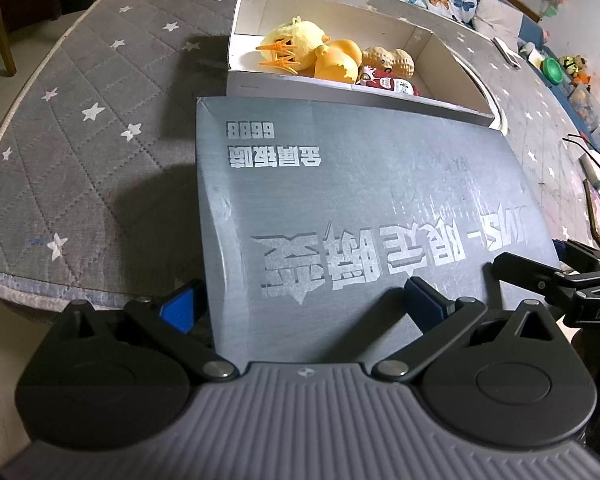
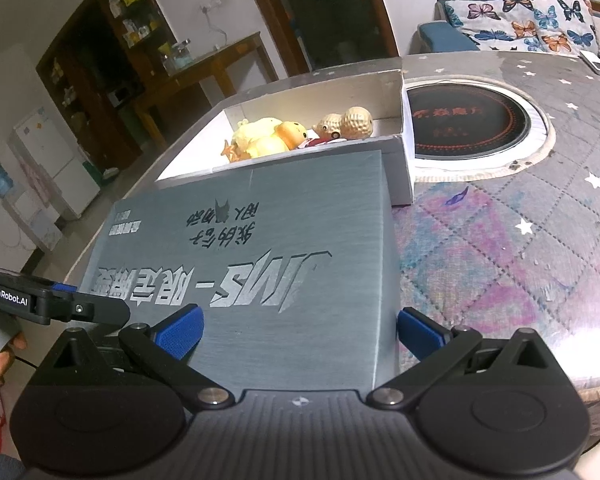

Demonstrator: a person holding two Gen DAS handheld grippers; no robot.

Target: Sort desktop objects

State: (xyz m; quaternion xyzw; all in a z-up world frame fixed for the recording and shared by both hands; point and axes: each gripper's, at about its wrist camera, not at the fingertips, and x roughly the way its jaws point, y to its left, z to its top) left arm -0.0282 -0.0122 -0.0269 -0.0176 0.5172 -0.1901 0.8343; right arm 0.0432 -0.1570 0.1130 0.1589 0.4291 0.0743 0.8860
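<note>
Left wrist view: the left hand-held gripper (image 1: 300, 304) stands spread at the bottom of the frame, its 2 blue pads straddling the near left corner of the grey lid (image 1: 360, 208). The lid's long axis runs left to right; the open box (image 1: 452, 64) with toys lies directly beyond, upper centre.

Right wrist view: the right hand-held gripper (image 2: 300, 332) stands spread around the lid's near right corner, equally close. The box lies straight ahead on the worktop (image 2: 520, 248).

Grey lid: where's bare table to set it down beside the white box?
Free: quilted table left of the white box and grey lid; also right of the lid, in front of the round cooktop. Crowded: box interior, toys piled.
</note>
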